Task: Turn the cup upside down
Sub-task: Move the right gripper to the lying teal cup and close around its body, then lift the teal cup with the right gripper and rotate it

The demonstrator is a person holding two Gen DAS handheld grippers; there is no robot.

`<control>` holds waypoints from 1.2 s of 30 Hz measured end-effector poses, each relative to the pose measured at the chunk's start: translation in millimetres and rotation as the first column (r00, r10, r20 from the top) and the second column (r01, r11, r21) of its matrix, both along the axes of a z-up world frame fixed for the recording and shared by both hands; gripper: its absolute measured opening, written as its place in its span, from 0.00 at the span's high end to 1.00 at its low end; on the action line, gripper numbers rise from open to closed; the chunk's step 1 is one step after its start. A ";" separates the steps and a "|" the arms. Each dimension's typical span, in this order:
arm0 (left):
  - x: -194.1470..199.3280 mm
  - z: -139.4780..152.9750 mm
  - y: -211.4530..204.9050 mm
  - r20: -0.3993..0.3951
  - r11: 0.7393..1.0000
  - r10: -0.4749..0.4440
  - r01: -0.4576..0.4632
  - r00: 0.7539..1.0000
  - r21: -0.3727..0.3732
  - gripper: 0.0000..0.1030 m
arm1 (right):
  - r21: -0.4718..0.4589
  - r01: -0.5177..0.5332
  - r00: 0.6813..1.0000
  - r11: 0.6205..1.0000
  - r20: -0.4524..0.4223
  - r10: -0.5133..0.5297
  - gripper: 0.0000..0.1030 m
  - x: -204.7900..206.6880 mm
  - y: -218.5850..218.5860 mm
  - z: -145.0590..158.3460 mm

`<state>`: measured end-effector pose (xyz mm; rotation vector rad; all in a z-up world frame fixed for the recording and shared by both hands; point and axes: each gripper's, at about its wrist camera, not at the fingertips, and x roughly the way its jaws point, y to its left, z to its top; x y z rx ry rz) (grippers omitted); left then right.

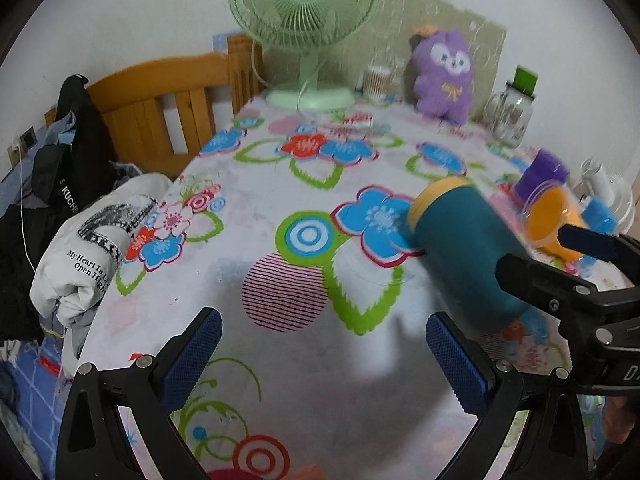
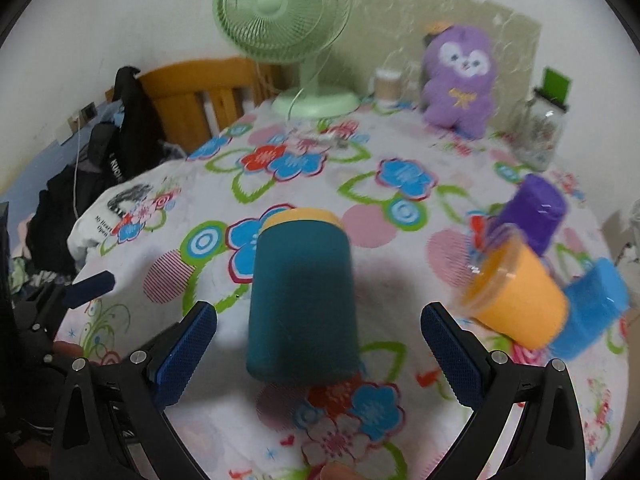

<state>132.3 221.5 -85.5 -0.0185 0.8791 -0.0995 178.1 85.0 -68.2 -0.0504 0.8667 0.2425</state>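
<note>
At the far left a wooden headboard point(image 1: 160, 112) stands beside the tabletop with the flowered cloth point(image 1: 280, 184), and a white printed shirt point(image 1: 92, 248) hangs over its left edge. The left gripper point(image 1: 324, 360) is held above the cloth with its blue-padded fingers point(image 1: 192, 360) wide apart and nothing between them. At the back of the tabletop there is a light green desk fan point(image 2: 280, 12), and to the right of it a purple plush toy point(image 2: 460, 76) and a clear glass jar point(image 2: 540, 132). The teal cup with a yellow rim point(image 2: 300, 300) is in the middle of the right wrist view, tilted with its yellow rim pointing away from the camera and its base toward the right gripper point(image 2: 318, 356). This gripper is also spread open; its fingers point(image 2: 188, 352) stand on both sides of the cup base and do not touch it. I cannot tell if the cup rests on the cloth. Further right an orange cup point(image 2: 516, 300), a purple cup point(image 2: 532, 212) and a blue cup point(image 2: 592, 308) lie close together, the orange one touching the blue one.
</note>
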 end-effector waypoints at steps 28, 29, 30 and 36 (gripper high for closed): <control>3.1 -5.1 -2.3 -0.062 0.999 -0.037 0.037 0.997 0.002 0.00 | -0.033 -0.079 0.991 0.996 -0.109 0.075 0.33 23.8 20.9 -15.6; -0.3 -4.0 -1.6 -0.059 0.999 -0.037 0.037 0.998 -0.002 0.00 | -0.032 -0.080 0.992 0.996 -0.102 0.076 0.33 20.2 20.4 -12.3; -5.8 -2.4 0.2 -0.055 0.999 -0.038 0.038 0.998 -0.009 0.00 | -0.030 -0.080 0.993 0.996 -0.095 0.077 0.33 15.7 20.0 -8.7; -33.2 1.0 -1.1 -0.018 0.999 -0.043 0.043 0.999 -0.028 0.00 | -0.026 -0.094 0.994 0.995 -0.052 0.093 0.33 -19.2 16.0 7.1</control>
